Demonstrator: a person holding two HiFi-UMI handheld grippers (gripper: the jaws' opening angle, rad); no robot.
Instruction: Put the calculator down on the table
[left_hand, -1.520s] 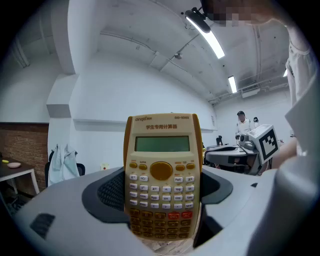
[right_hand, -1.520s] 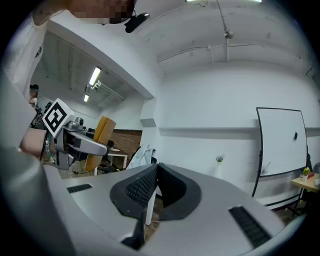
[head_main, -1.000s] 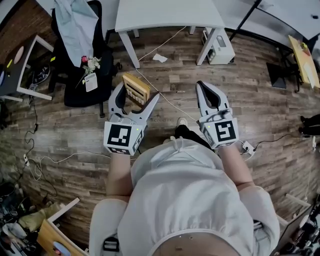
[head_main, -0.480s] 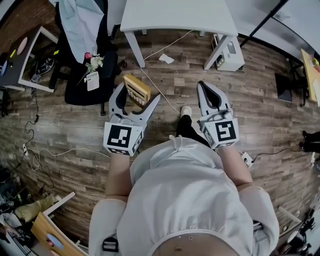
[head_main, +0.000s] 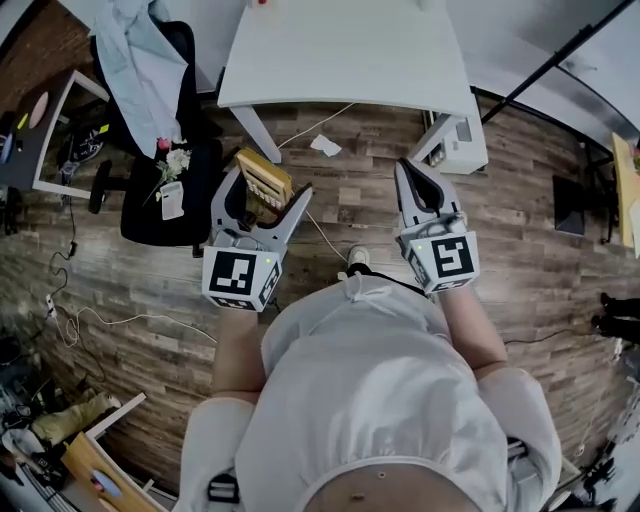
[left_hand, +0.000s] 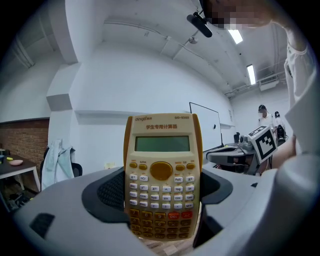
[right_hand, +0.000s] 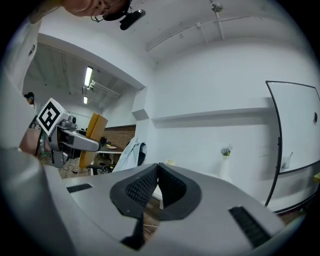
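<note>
- We see the left tongs (head_main: 268, 185) clamped on the calculator (left_hand: 162, 180), a yellow-tan scientific model with a grey display, pale upper keys and darker lower ones. It stands upright between the jaws, gripped at its sides, above the wooden floor (head_main: 120, 270).
- Ahead lies the white tabletop (head_main: 340, 50), its near edge showing open white surface. The calculator sits short of that edge, just beside the tabletop's left leg (head_main: 252, 125).
- The right tongs (head_main: 412, 172) are pressed together on nothing, close to the right leg.
- Left of the calculator we see a black chair (head_main: 150, 210) draped with a pale garment (head_main: 140, 60), with flowers (head_main: 172, 160) at it.
- A paper scrap (head_main: 325, 145) and a cable (head_main: 322, 235) lie on the floor between the tongs.
- A white box (head_main: 462, 135) stands by the right leg.
</note>
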